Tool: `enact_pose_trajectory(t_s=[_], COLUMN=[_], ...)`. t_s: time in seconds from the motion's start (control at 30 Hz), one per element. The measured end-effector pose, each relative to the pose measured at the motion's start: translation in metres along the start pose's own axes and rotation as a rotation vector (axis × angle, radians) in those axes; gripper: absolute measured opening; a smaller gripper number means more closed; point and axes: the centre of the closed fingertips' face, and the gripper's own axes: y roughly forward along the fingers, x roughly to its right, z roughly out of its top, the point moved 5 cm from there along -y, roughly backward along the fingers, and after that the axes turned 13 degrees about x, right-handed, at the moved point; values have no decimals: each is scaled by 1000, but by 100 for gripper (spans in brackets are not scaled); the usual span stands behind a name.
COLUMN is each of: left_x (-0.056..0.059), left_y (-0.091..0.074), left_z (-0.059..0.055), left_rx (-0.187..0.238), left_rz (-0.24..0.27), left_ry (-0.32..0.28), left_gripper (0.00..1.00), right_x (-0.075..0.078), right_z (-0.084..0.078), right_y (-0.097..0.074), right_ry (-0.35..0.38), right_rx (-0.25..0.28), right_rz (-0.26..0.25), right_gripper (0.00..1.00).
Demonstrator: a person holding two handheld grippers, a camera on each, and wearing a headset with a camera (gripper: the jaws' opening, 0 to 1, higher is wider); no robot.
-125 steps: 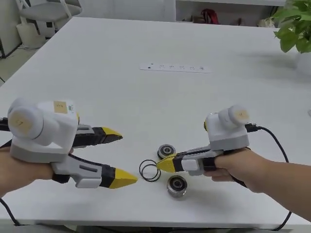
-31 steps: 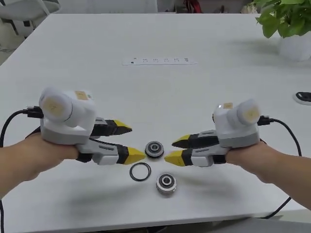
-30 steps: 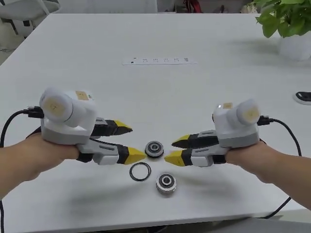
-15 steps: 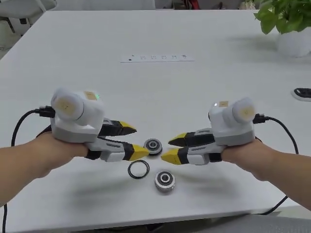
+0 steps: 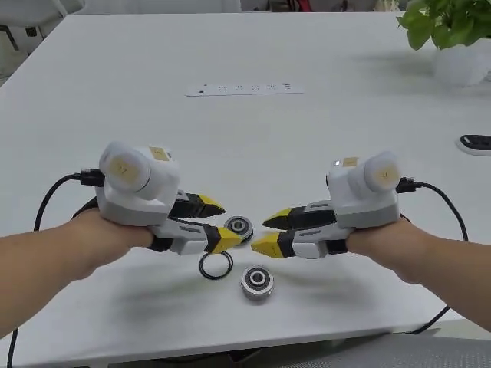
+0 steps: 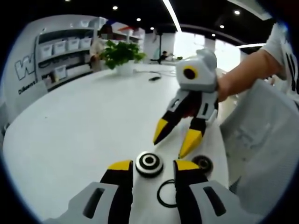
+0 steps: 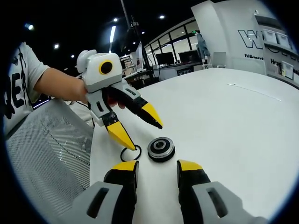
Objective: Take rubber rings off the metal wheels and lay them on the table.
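my left tongs (image 5: 224, 224) and right tongs (image 5: 263, 234) both stand open, facing across a metal wheel (image 5: 238, 227) on the table (image 5: 245, 138). one rubber ring (image 5: 215, 264) lies just beside; next, i think, grip this wheel and peel its ring.

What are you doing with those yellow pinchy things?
A person holds a gripper in each hand above a white table. The left gripper and the right gripper are both open, fingers aimed at one metal wheel lying between them. A second wheel sits nearer the person, and a black rubber ring lies loose on the table beside it.
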Motion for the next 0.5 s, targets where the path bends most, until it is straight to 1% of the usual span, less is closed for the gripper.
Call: enact_pose_trajectory(t_s=[0.17,0.37,0.5], left_x=[-1,1,2], left_y=[3,7,10], left_z=[-1,-3,-4], left_rx=[-6,-15,-21], left_rz=[5,7,8], left_ry=[-10,-15,-16], left_gripper=[31,30,27], right_x=[0,0,0], right_z=[0,-2,-2], right_y=[-1,-2,-2], right_ry=[3,7,8], right_rx=[3,4,5], right_rz=[-2,-6,-5], right_gripper=[31,31,31])
